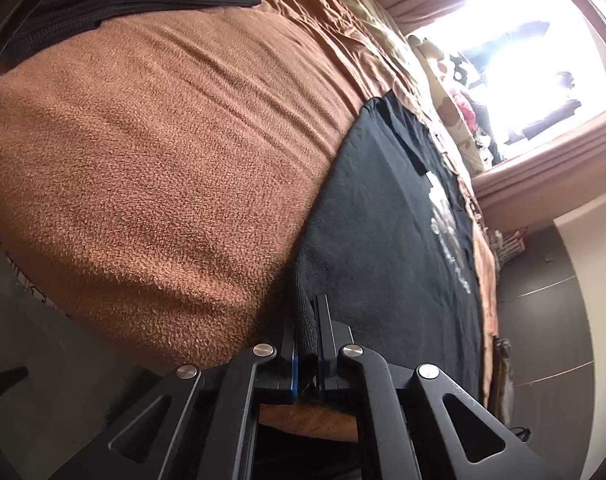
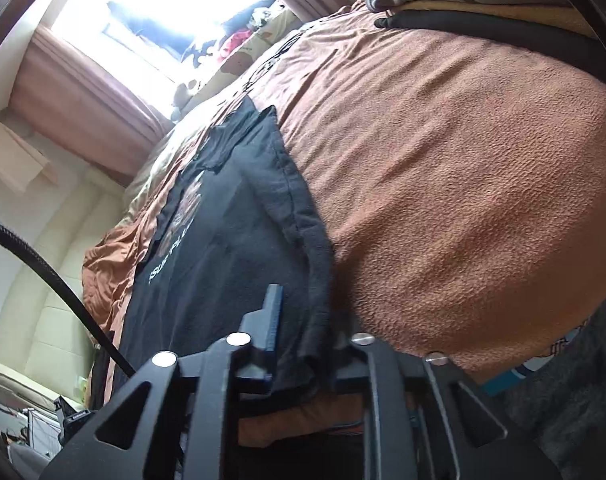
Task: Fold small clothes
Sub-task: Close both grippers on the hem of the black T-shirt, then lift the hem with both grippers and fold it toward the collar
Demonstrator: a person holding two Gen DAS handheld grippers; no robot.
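Black T-shirt [image 1: 387, 248] lay flat on the brown blanket [image 1: 151, 168] of the bed. Left gripper [image 1: 307, 344] pinched shut on its near hem; right gripper [image 2: 303, 332] partly open around the hem's other side. First fold starting, apparently; next calls for closing right, lifting evenly.

The black T-shirt [image 2: 239, 216], spread on the brown blanket [image 2: 443, 184], carries a pale print with a line of white capital letters beneath it. In the right wrist view only part of that line reads, roughly "SU" and then "PL"; the rest is lost in the folds and the steep angle. In the left wrist view the same print [image 1: 449, 236] shows as a whitish patch with a row of letters too skewed to read. A dark pattern along the blanket's far edge [image 2: 279, 56] may be lettering, but I cannot make it out.
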